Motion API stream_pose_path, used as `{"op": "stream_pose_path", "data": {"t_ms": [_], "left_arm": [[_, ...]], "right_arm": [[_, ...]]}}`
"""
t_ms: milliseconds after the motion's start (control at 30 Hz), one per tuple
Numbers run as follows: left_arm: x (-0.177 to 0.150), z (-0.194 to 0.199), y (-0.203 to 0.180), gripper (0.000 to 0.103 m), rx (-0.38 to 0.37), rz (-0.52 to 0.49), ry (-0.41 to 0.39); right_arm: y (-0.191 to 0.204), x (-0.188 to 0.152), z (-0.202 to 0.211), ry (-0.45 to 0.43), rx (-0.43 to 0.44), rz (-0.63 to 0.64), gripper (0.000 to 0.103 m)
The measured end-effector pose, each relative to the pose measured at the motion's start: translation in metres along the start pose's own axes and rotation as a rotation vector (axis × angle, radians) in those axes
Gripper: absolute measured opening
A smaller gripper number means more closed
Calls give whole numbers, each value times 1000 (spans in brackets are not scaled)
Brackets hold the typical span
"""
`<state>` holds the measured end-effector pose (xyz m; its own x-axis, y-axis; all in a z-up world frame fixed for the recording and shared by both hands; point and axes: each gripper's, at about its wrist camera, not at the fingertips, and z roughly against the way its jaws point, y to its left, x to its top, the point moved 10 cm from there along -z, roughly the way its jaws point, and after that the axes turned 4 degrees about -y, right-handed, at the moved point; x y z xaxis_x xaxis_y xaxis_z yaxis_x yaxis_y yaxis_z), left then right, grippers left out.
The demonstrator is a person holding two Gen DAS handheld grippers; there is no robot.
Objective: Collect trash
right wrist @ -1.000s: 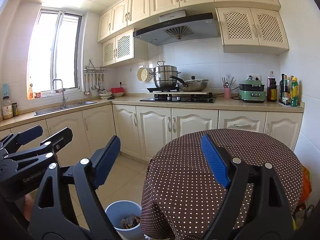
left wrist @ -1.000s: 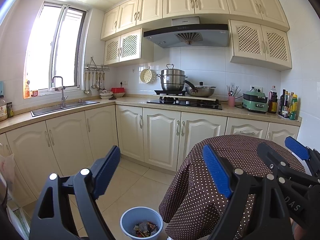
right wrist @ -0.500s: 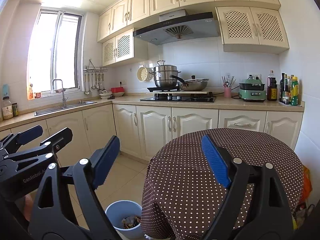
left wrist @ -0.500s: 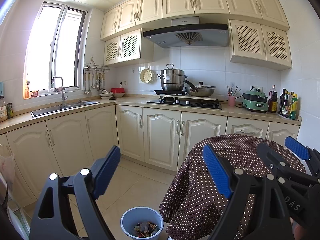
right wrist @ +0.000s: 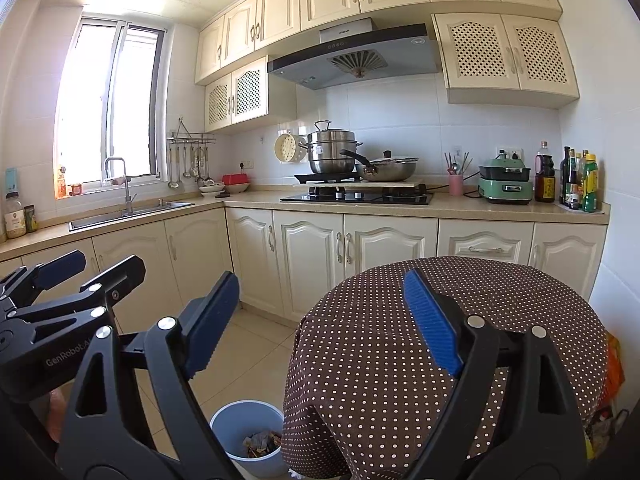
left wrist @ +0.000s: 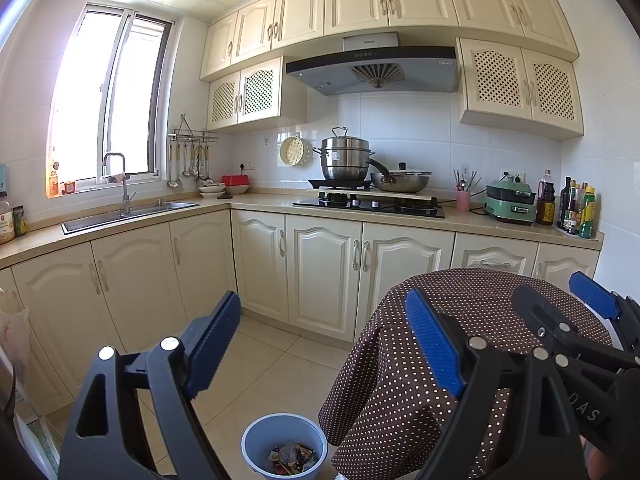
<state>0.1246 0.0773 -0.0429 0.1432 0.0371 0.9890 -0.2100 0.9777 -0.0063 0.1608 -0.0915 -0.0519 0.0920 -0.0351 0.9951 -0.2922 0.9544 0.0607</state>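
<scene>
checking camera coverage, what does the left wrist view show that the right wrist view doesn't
Only the left wrist view: a pale plastic bag hanging at the far left.

Only the right wrist view: an orange bag behind the table's right edge.

Both: the blue trash bin with wrappers inside, the polka-dot table, the sink and the stove. Each view also catches the other tool, both open and empty.

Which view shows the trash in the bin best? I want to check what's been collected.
The left wrist view: the blue trash bin shows its whole opening, with wrappers inside. In the right wrist view the dotted tablecloth and a finger overlap the rim.
</scene>
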Motion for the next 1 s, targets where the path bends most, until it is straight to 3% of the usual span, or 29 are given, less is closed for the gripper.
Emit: {"op": "stream_pose_path", "data": {"t_ms": [1000], "left_arm": [[-15,-13,2,83,-1,-7,30]], "right_arm": [[4,-8,-9,23,-7,-17,85]]}}
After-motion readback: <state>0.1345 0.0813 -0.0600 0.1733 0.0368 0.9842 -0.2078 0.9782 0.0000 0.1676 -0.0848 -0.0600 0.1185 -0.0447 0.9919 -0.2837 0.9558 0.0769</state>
